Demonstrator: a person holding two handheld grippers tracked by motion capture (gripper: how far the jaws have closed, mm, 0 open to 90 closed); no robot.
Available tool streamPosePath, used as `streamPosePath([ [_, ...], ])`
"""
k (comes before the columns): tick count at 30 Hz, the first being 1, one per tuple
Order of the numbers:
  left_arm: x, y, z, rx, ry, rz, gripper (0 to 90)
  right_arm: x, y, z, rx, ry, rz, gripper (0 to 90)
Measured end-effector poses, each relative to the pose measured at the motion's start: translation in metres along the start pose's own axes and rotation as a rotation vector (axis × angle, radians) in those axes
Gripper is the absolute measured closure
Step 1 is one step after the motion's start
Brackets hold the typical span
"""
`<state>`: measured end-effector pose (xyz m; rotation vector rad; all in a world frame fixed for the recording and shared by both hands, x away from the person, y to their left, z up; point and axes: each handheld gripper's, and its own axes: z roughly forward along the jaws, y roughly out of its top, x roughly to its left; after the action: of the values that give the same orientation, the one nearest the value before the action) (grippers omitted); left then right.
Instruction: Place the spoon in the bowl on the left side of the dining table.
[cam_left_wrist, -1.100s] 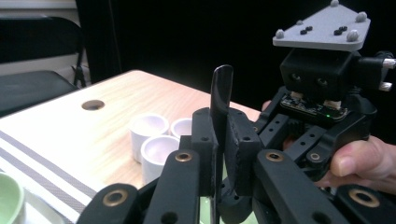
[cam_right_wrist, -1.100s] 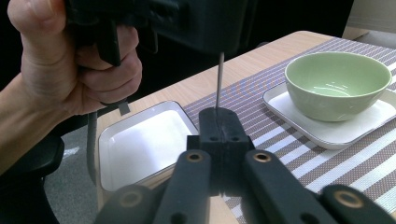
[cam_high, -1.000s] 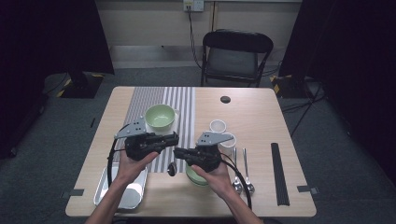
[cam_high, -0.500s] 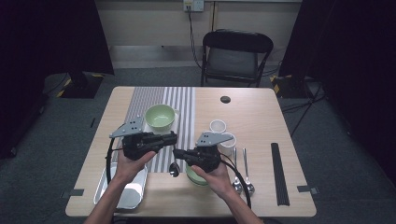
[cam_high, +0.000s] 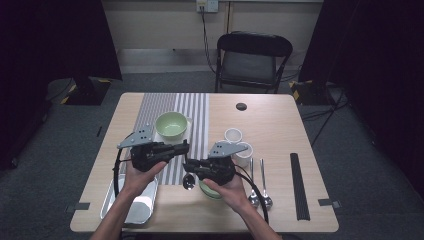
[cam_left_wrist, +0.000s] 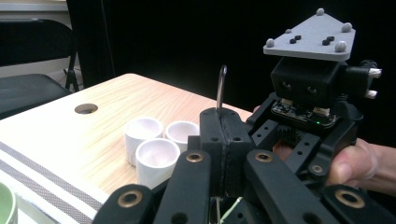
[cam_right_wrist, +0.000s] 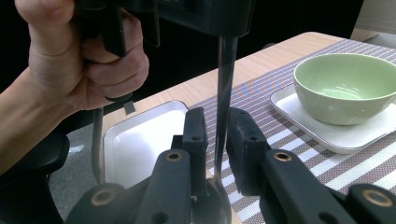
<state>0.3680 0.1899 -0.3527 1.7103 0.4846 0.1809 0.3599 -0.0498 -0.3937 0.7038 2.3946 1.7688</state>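
A metal spoon (cam_high: 188, 181) hangs bowl-down between the two grippers over the table's front middle. My left gripper (cam_high: 183, 147) (cam_left_wrist: 223, 116) is shut on the spoon's handle (cam_left_wrist: 221, 88), whose end sticks up past the jaws. My right gripper (cam_high: 189, 165) (cam_right_wrist: 217, 116) faces it from the right. Its jaws have just been opening, and the handle (cam_right_wrist: 226, 70) passes between them with a gap at the left pad. The right gripper's body (cam_left_wrist: 313, 93) shows close behind the left jaws.
A green bowl (cam_high: 171, 124) (cam_right_wrist: 345, 86) on a white plate (cam_right_wrist: 327, 133) sits on the striped mat (cam_high: 197, 107). A metal tray (cam_high: 140, 207) lies front left. Three white cups (cam_high: 240, 145), two spoons (cam_high: 262, 185), another green bowl (cam_high: 210, 191) and a black strip (cam_high: 297, 187) lie right.
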Motion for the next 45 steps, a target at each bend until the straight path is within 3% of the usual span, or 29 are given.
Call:
streamPosePath([
  [4, 0.004, 0.0, -0.003, -0.001, 0.012, -0.012, 90.0, 0.0, 0.0, 0.0, 0.008, -0.023, 0.0, 68.4],
  [7, 0.009, -0.001, -0.004, 0.0, 0.042, -0.026, 90.0, -0.001, 0.0, -0.001, 0.012, -0.068, -0.008, 54.7],
  [13, 0.013, -0.001, -0.004, 0.013, 0.049, -0.015, 89.9, -0.008, 0.001, -0.006, 0.007, -0.105, 0.012, 44.6],
  [17, 0.015, -0.002, -0.002, 0.028, 0.073, 0.006, 89.8, -0.013, 0.001, -0.011, 0.011, -0.131, 0.036, 40.9],
  [22, 0.02, -0.001, -0.004, 0.026, 0.095, 0.003, 89.8, -0.021, -0.003, -0.024, 0.011, -0.177, 0.056, 36.0],
  [24, 0.023, 0.0, -0.005, 0.03, 0.103, 0.007, 89.8, -0.025, -0.005, -0.031, 0.0, -0.188, 0.077, 34.6],
  [27, 0.025, 0.002, -0.007, 0.031, 0.109, 0.021, 89.8, -0.028, -0.005, -0.043, -0.01, -0.219, 0.071, 33.4],
  [29, 0.028, 0.002, -0.008, 0.032, 0.109, 0.008, 89.8, -0.032, -0.007, -0.051, -0.011, -0.239, 0.075, 32.8],
  [30, 0.03, 0.003, -0.008, 0.037, 0.127, 0.02, 89.8, -0.033, -0.008, -0.053, -0.007, -0.244, 0.078, 32.5],
  [34, 0.036, 0.003, -0.011, 0.025, 0.108, -0.02, 89.8, -0.039, -0.015, -0.069, 0.009, -0.291, 0.08, 30.8],
  [35, 0.037, 0.004, -0.012, 0.026, 0.114, -0.018, 89.8, -0.041, -0.017, -0.074, 0.005, -0.305, 0.08, 30.6],
  [36, 0.038, 0.005, -0.013, 0.042, 0.147, -0.008, 89.8, -0.042, -0.018, -0.077, -0.002, -0.311, 0.084, 31.5],
  [38, 0.04, 0.007, -0.014, 0.065, 0.149, -0.006, 89.8, -0.047, -0.021, -0.089, -0.014, -0.304, 0.11, 32.7],
  [42, 0.043, 0.008, -0.016, 0.07, 0.169, 0.005, 89.8, -0.055, -0.024, -0.107, -0.026, -0.352, 0.123, 31.2],
  [45, 0.048, 0.011, -0.016, 0.08, 0.174, 0.004, 89.9, -0.06, -0.032, -0.115, -0.005, -0.382, 0.129, 29.7],
])
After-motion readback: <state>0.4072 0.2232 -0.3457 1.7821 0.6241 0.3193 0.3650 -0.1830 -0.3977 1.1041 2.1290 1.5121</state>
